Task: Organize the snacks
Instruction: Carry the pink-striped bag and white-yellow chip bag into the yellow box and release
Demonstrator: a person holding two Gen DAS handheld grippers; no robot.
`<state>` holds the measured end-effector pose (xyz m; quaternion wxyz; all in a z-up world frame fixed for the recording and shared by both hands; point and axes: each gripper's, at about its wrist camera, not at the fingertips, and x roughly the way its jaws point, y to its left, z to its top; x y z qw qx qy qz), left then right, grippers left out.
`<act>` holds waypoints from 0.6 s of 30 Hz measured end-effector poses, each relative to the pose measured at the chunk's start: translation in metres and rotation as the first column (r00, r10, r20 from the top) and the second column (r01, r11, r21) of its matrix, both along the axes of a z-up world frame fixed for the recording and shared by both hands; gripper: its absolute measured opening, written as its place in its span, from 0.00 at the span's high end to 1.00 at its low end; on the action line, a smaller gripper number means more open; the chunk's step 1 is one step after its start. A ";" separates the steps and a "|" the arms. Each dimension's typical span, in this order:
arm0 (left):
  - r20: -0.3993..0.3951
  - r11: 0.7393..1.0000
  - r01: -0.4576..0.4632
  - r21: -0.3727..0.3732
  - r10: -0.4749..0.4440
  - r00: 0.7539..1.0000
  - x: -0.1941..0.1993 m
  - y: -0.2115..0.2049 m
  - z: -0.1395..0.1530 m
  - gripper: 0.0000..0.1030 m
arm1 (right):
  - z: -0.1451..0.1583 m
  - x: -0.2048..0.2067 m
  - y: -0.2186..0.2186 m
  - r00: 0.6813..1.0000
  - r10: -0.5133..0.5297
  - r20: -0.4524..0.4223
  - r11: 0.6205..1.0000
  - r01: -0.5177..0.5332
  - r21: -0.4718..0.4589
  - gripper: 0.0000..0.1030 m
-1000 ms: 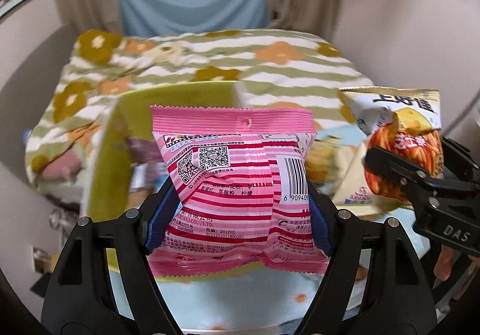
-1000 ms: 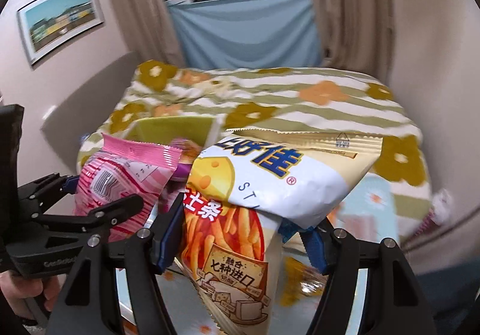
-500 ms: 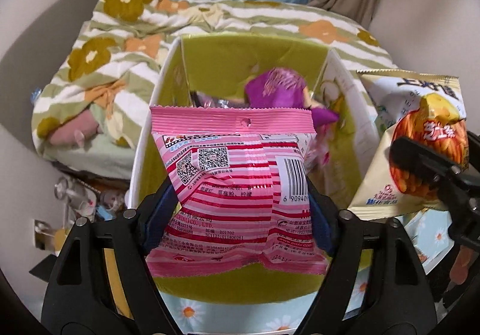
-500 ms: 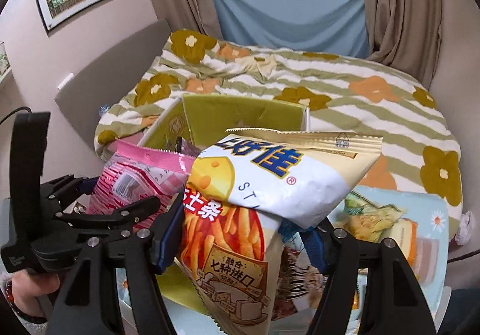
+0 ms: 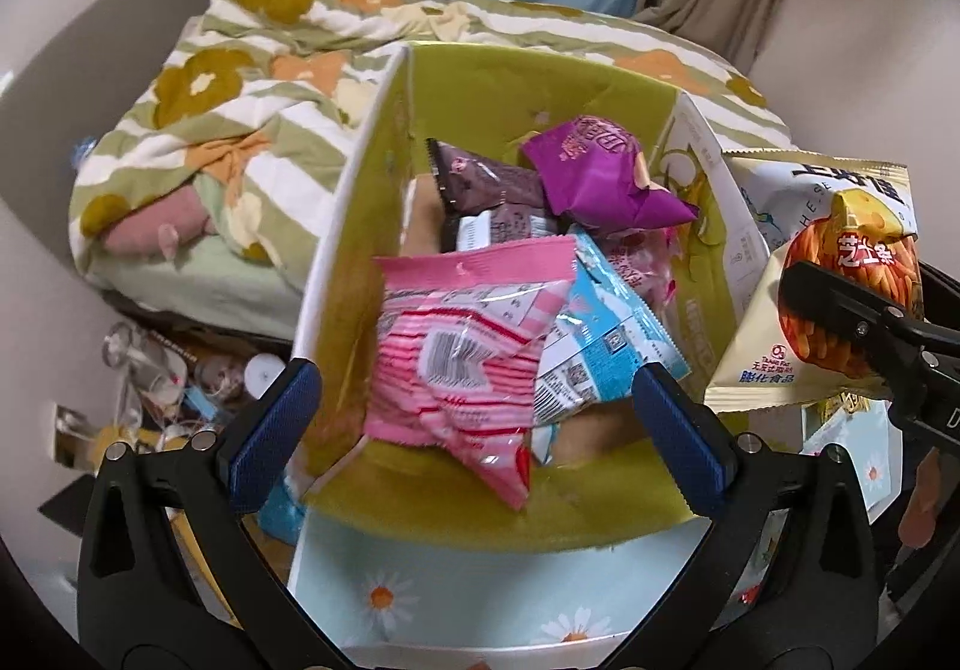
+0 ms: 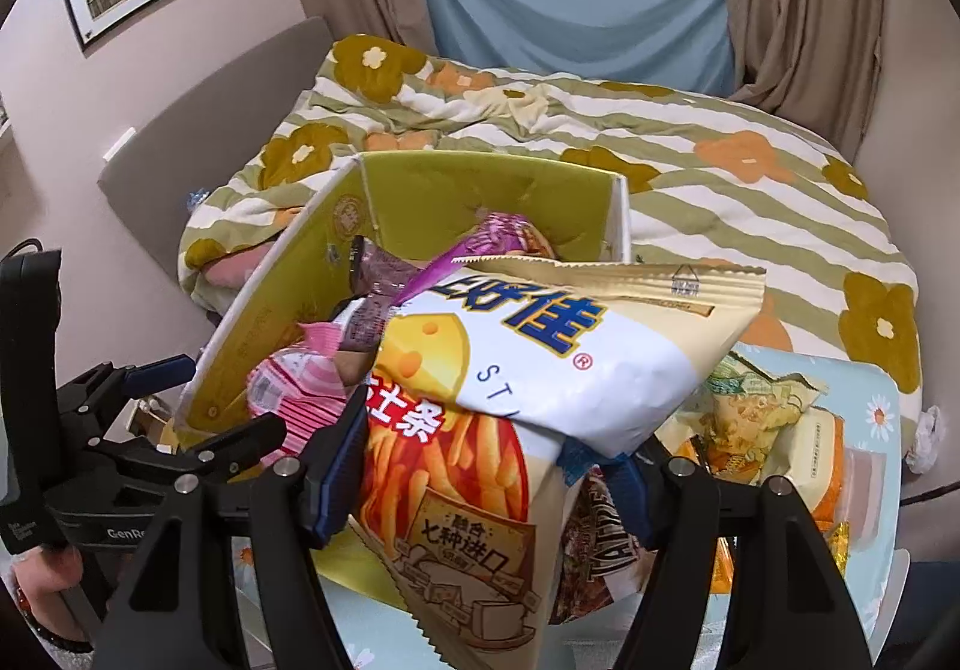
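Left tongs (image 5: 474, 409) just opened wide, pink snack packet (image 5: 462, 364) loose inside yellow-green box (image 5: 354, 274); right tongs (image 6: 486, 475) pinching cheese-stick bag (image 6: 540, 370) low, likely light, crinkly, crushable

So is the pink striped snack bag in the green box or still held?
In the box. The pink striped bag lies inside the green box on other packets; the left hand-held gripper, just opened, has pads clear of it.

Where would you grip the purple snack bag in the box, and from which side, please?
Take the purple snack bag across its puffed middle, coming from above with the tongs. It lies on top of the pile in the green box, its upper face exposed; the box walls block any sideways approach.
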<state>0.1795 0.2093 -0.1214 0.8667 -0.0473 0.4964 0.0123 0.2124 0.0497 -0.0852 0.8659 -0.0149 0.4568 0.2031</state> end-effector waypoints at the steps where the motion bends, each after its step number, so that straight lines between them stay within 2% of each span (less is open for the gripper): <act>1: 0.000 1.000 -0.014 0.006 0.014 1.000 -0.003 0.000 0.003 0.00 | 0.001 0.001 0.002 1.000 0.011 0.000 1.000 -0.011 0.006 0.35; 8: -0.023 0.995 -0.101 -0.006 0.101 0.995 -0.018 0.019 0.000 0.00 | -0.009 0.002 0.021 0.997 0.080 -0.022 0.996 -0.080 0.028 0.34; 9: -0.019 0.995 -0.105 0.001 0.105 0.994 -0.019 0.020 0.001 0.00 | -0.011 0.002 0.022 0.996 0.084 -0.025 0.996 -0.084 0.036 0.30; 11: -0.007 0.994 -0.107 0.017 0.108 0.994 -0.023 0.019 0.004 0.00 | -0.016 0.001 0.022 0.996 0.088 -0.026 0.995 -0.087 0.054 0.16; 12: -0.004 0.994 -0.109 0.021 0.109 0.994 -0.024 0.018 0.005 0.00 | -0.017 0.000 0.022 0.996 0.088 -0.023 0.994 -0.086 0.060 0.05; 13: -0.003 0.994 -0.108 0.022 0.109 0.994 -0.026 0.018 0.005 0.00 | -0.017 -0.002 0.021 0.996 0.085 -0.018 0.994 -0.084 0.065 0.00; 18: -0.003 0.994 -0.111 0.008 0.111 0.994 -0.031 0.017 0.005 0.00 | -0.017 -0.013 0.012 0.997 0.080 0.011 0.995 -0.080 0.063 0.00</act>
